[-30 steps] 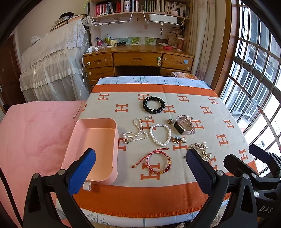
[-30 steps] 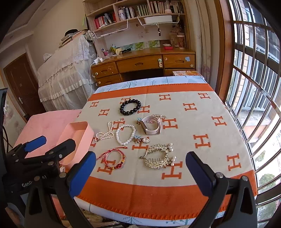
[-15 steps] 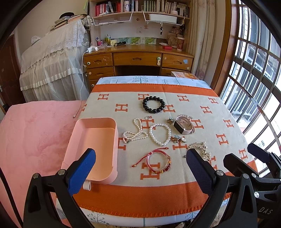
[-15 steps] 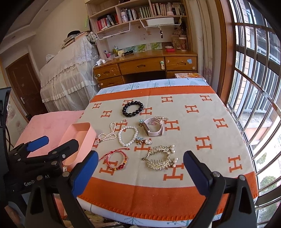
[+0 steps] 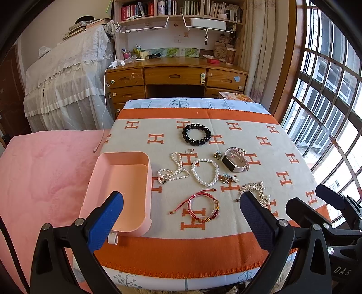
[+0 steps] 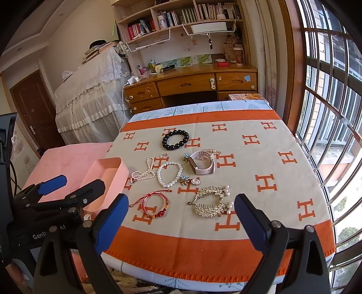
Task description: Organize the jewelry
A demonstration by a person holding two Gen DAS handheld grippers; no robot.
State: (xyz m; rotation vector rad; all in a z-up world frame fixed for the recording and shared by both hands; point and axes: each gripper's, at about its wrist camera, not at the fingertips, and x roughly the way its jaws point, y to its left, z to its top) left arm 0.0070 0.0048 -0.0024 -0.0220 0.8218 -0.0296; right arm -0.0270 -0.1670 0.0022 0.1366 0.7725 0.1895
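R gripper (image 6: 181, 219) has eased fwd/down vs 1 s ago, fingers spread, framing gold hair comb (image 6: 211, 202). L gripper (image 5: 181, 219) unmoved, spread, empty. Jewelry all on blanket (image 5: 260, 135); pink tray (image 5: 120, 183) empty. Likely first pick.

- Left view: hair comb (image 5: 256, 192) partly hidden behind right finger pad (image 5: 256, 222) of left gripper (image 5: 181, 222).
- Pink tray (image 5: 126, 171): near left corner covered by left finger pad (image 5: 105, 220).
- Right view: pink tray (image 6: 113, 168) near end hidden behind left gripper (image 6: 71, 187).
- Small charms beside smartwatch (image 6: 201, 166): too small to identify.
- Book spines on shelf (image 6: 181, 17): titles unreadable.
- Both gripper bodies cut off by bottom edge.
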